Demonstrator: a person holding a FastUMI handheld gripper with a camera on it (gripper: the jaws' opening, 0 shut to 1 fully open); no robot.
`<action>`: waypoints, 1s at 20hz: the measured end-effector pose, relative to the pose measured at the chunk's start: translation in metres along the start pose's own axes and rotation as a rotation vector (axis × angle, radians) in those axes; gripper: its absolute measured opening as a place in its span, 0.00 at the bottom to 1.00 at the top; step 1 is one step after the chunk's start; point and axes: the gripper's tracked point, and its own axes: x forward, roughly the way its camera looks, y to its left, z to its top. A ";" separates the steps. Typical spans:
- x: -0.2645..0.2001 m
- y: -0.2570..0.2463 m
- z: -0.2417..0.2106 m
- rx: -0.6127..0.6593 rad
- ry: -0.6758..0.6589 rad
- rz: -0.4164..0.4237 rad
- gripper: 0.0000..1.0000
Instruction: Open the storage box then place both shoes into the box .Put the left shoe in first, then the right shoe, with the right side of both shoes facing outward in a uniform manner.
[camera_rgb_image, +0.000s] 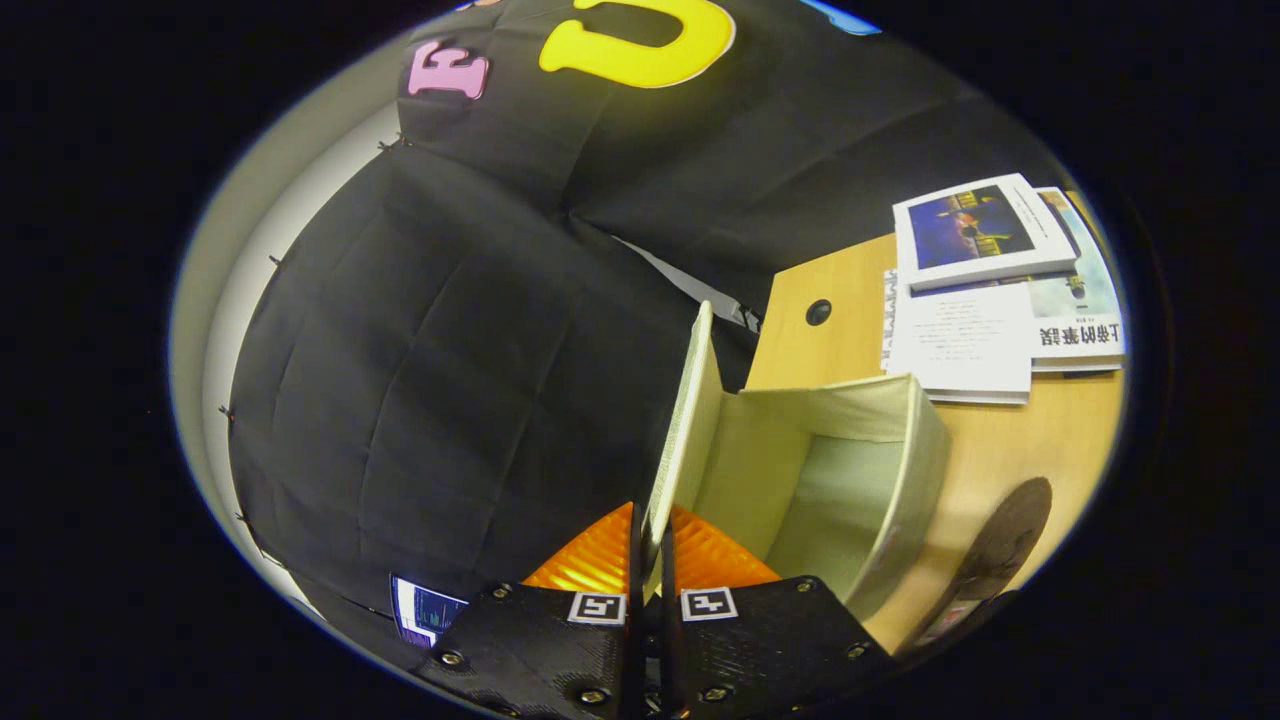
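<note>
My gripper (651, 560) is shut on the lid (688, 420) of the beige fabric storage box (905, 470). Its orange fingers (590, 555) pinch the lid's near edge from both sides. The lid stands raised, almost upright, along the box's left side. The box is open and I see its bare pale inside walls and floor. It rests on a wooden table (1040, 440) to the right of my fingers. A dark rounded thing (1005, 545), perhaps a shoe, lies on the table just past the box's right wall; I cannot tell for sure.
Beyond the box, a stack of books and papers (985, 280) lies on the table. A round cable hole (818, 312) is in the tabletop near its far left corner. Black cloth wall hangs left of the lid and behind the table.
</note>
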 end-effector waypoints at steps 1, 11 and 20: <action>0.008 0.009 0.001 -0.019 0.008 0.004 0.06; 0.091 0.067 -0.011 -0.122 0.106 0.006 0.11; 0.087 0.079 -0.007 -0.176 0.119 0.004 0.91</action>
